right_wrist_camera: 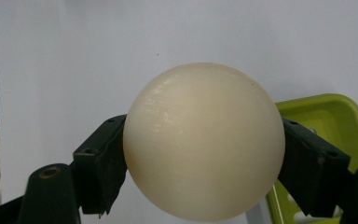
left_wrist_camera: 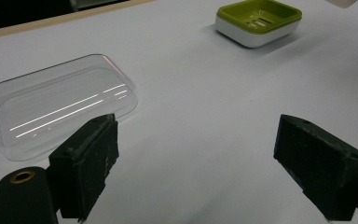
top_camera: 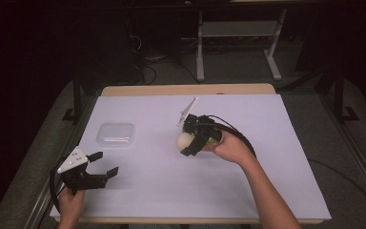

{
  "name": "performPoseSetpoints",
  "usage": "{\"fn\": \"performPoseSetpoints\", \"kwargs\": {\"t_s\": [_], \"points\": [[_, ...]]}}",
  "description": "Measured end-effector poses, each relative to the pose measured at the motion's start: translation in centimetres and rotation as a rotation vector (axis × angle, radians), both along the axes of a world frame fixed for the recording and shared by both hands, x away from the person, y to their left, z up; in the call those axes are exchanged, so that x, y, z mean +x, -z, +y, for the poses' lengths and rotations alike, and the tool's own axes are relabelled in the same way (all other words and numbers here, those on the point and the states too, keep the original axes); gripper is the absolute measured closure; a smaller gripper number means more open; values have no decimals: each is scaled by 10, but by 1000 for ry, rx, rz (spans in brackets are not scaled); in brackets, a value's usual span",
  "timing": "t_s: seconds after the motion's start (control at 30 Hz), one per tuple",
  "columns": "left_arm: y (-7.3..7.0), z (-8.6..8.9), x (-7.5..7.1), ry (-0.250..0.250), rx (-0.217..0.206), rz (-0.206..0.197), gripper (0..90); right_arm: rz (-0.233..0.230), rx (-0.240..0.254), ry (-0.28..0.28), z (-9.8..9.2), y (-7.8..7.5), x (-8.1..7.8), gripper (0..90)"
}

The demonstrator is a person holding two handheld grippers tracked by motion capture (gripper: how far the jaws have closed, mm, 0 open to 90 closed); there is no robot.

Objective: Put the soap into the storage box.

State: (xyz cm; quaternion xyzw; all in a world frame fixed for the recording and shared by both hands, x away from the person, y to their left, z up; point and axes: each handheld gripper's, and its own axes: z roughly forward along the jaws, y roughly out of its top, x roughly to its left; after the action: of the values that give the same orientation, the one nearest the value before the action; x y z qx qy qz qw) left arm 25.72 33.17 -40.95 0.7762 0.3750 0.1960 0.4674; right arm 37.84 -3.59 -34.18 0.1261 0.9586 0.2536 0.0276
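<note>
A cream-white ball (right_wrist_camera: pixel 203 140) sits between the jaws of my right gripper (right_wrist_camera: pixel 200 163), which is shut on it, one black pad on each side. From above, the ball (top_camera: pixel 185 140) and right gripper (top_camera: pixel 190 141) hang over the middle of the white sheet. A green soap dish with a white base (left_wrist_camera: pixel 258 21) lies just beneath and beside the ball; its green rim (right_wrist_camera: pixel 326 112) shows at the right. My left gripper (top_camera: pixel 102 164) rests at the near left, open with nothing between its pads (left_wrist_camera: pixel 86 163).
A clear plastic lid (top_camera: pixel 116 134) lies flat on the white sheet (top_camera: pixel 267 143) at the left, just ahead of the left gripper. The wooden table edge (top_camera: pixel 186 89) runs along the back, with a dark floor and a stand beyond.
</note>
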Motion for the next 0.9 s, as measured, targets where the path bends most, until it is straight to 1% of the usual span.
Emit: {"fn": "performPoseSetpoints", "kwargs": {"t_s": [0.17,0.27,0.3,0.37,0.5,0.53,0.73,0.8,0.9], "points": [[0,0,0,4,2,-2,132,-2,13,14,-5,-3,7,224],[0,-1,0,6,5,-2,132,-7,5,26,-7,-2,11,224],[0,-1,0,7,7,-3,132,0,3,35,-9,-1,14,224],[0,-1,0,8,4,-4,132,1,1,38,-10,-1,16,224],[-1,-2,0,4,9,-9,131,5,-4,61,-14,1,23,224],[-1,-2,0,4,10,-12,132,6,-8,74,-16,0,26,224],[-1,-2,0,4,9,-12,132,7,-6,91,-21,0,35,224],[-1,-2,0,3,9,-12,132,7,3,109,-26,1,39,224],[-1,-2,0,5,11,-15,132,8,-5,118,-28,3,42,224]]}}
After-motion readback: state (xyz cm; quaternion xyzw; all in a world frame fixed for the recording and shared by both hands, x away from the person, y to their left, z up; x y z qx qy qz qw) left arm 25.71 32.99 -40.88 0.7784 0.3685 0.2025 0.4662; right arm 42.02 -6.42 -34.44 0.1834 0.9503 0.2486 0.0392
